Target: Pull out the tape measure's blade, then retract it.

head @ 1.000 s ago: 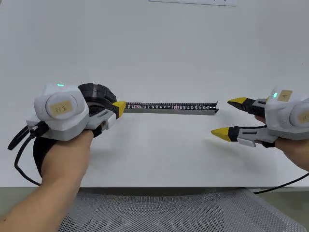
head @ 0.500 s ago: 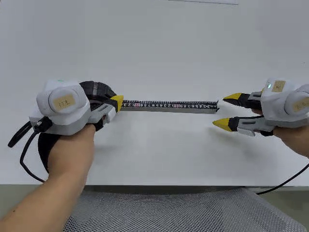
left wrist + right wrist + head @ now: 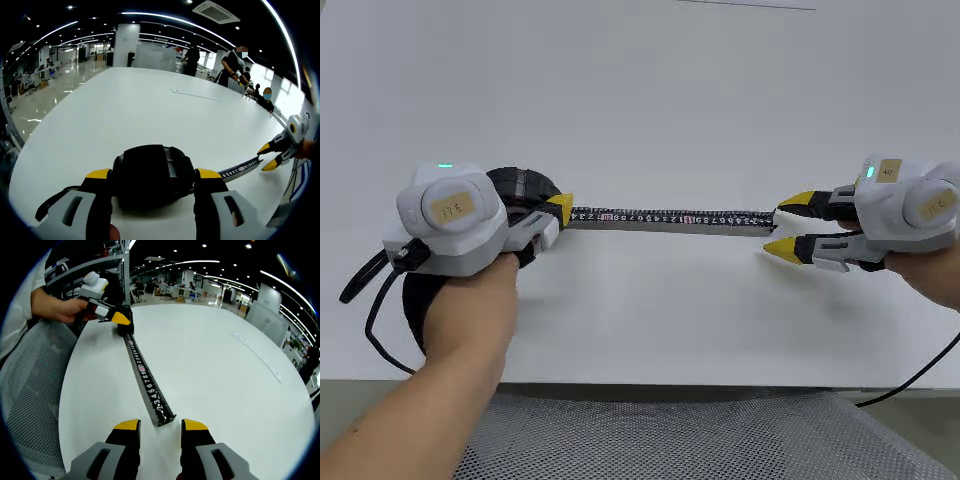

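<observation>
My left gripper is shut on the black tape measure case, which rests on the white table; in the left gripper view the case sits between both yellow-tipped jaws. The blade lies drawn out flat to the right. Its end hook sits at the mouth of my right gripper, which is open with one tip on each side. The right gripper view has the blade end just ahead of the gap, with the blade running away to the case.
The white table stretches wide and bare beyond the blade. A grey mesh chair sits below the front edge. Black cables hang from both grippers. A thin strip lies at the far edge. People stand in the background.
My right gripper has moved left up to the blade's end and its jaws have narrowed. The left gripper, case and blade length are unchanged.
</observation>
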